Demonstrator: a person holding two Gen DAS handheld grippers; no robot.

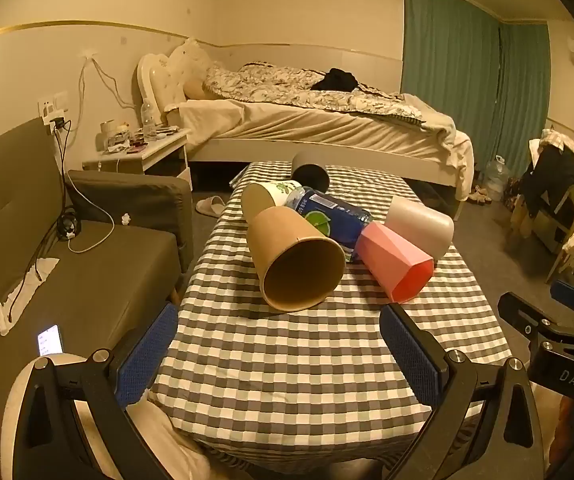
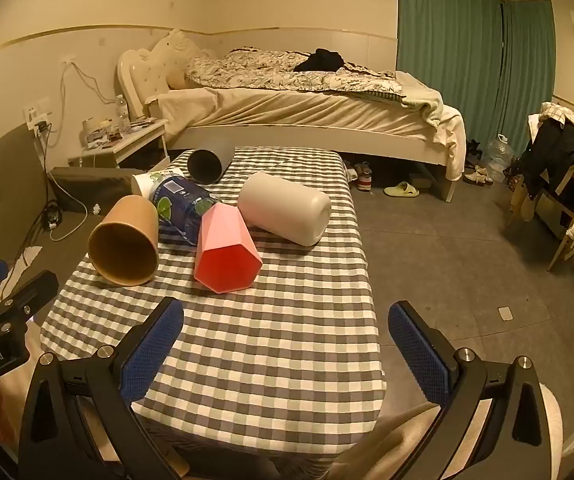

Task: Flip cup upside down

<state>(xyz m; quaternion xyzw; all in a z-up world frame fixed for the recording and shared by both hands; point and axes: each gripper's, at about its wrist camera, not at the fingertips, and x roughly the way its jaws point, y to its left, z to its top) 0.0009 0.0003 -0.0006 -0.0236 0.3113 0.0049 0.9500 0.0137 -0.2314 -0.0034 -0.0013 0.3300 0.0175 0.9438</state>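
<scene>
Several cups lie on their sides on the checkered table (image 1: 287, 360) (image 2: 279, 340). A brown paper cup (image 1: 297, 260) (image 2: 125, 240) has its mouth toward me. A pink faceted cup (image 1: 395, 262) (image 2: 227, 252) lies beside it. A white cup (image 1: 421, 226) (image 2: 285, 208), a dark grey cup (image 1: 311, 170) (image 2: 207, 164) and a white printed paper cup (image 1: 271, 196) (image 2: 147, 182) lie farther back. My left gripper (image 1: 279, 356) is open and empty over the near table edge. My right gripper (image 2: 287, 356) is open and empty, near the table's right edge.
A blue plastic bottle (image 1: 333, 218) (image 2: 181, 204) lies among the cups. A grey sofa (image 1: 67, 264) stands left of the table, a bed (image 1: 307, 120) behind it. A chair with clothes (image 2: 563, 184) stands at the right. Bare floor (image 2: 467, 260) lies right of the table.
</scene>
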